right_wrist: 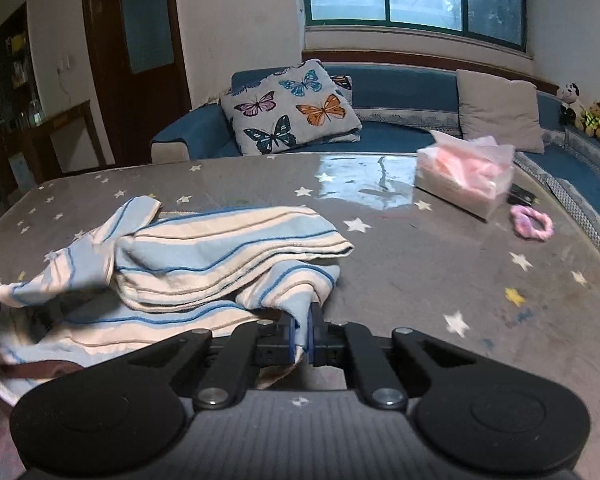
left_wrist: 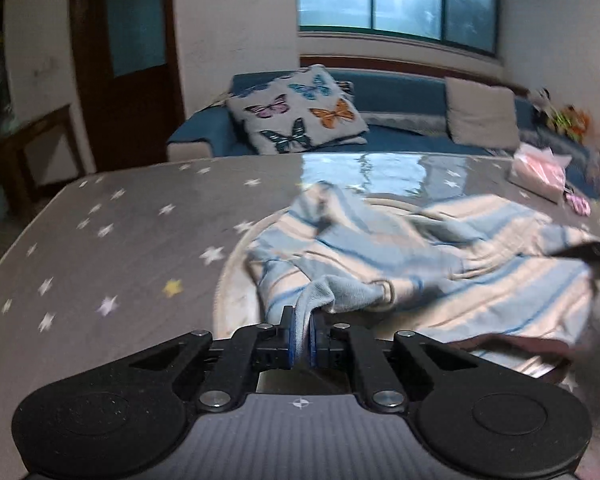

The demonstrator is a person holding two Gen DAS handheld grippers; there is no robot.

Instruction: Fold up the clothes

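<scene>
A blue and cream striped garment [left_wrist: 440, 264] lies crumpled on the grey star-patterned table [left_wrist: 112, 240]. In the left wrist view my left gripper [left_wrist: 302, 334] is shut on a light blue corner of the striped garment at its near left edge. The tip of the other gripper [left_wrist: 588, 250] shows dark at the right edge. In the right wrist view the striped garment [right_wrist: 204, 256] spreads to the left, and my right gripper [right_wrist: 300, 334] is shut on its near right corner, cloth pinched between the blue pads.
A pink tissue pack [right_wrist: 466, 178] and a pink hair tie [right_wrist: 532, 222] lie on the table's [right_wrist: 440, 272] far right. Behind it stands a blue sofa [right_wrist: 396, 84] with a butterfly cushion [right_wrist: 292, 106], a grey cushion [right_wrist: 500, 106] and soft toys [right_wrist: 588, 114]. A brown strap [right_wrist: 32, 368] lies under the garment.
</scene>
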